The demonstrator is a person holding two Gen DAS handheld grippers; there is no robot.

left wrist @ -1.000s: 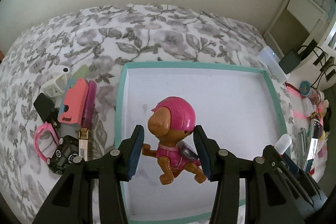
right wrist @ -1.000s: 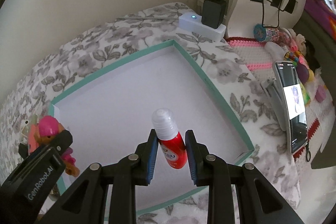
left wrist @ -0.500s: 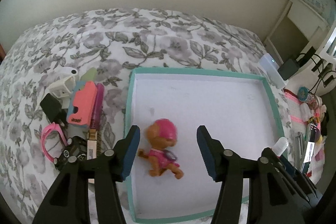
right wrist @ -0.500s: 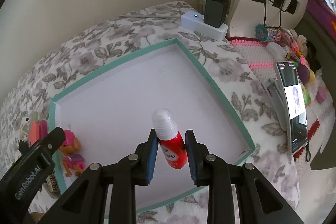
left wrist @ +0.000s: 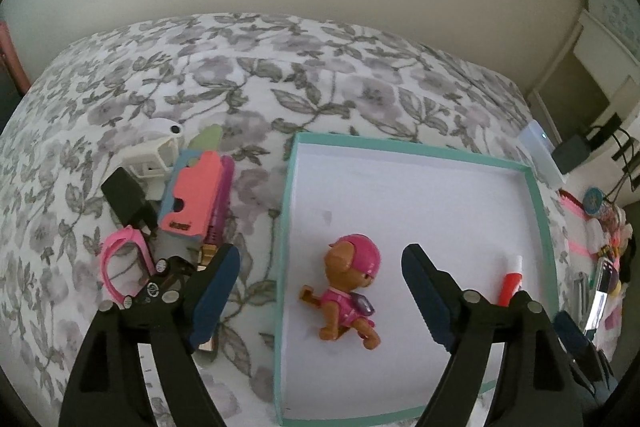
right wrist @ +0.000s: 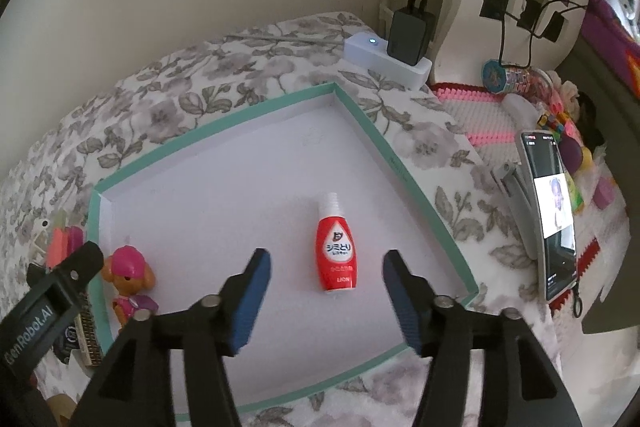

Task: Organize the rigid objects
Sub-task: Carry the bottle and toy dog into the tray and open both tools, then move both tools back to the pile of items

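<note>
Toy pup (left wrist: 347, 290) beneath spread left tongs (left wrist: 320, 293)

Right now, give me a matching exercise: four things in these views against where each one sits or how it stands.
Things:
1. toy dog
2. red bottle
3. pink glasses
4. left gripper

Places or states:
A. on the floral cover, outside the tray
B. open, above the tray's left edge
C. in the tray, toward its right side
D. in the tray, by its left wall

Pairs: 1-D, 2-C, 3-A, 4-B

Red bottle (right wrist: 335, 253), teal-rimmed tray (right wrist: 400, 163)
</note>
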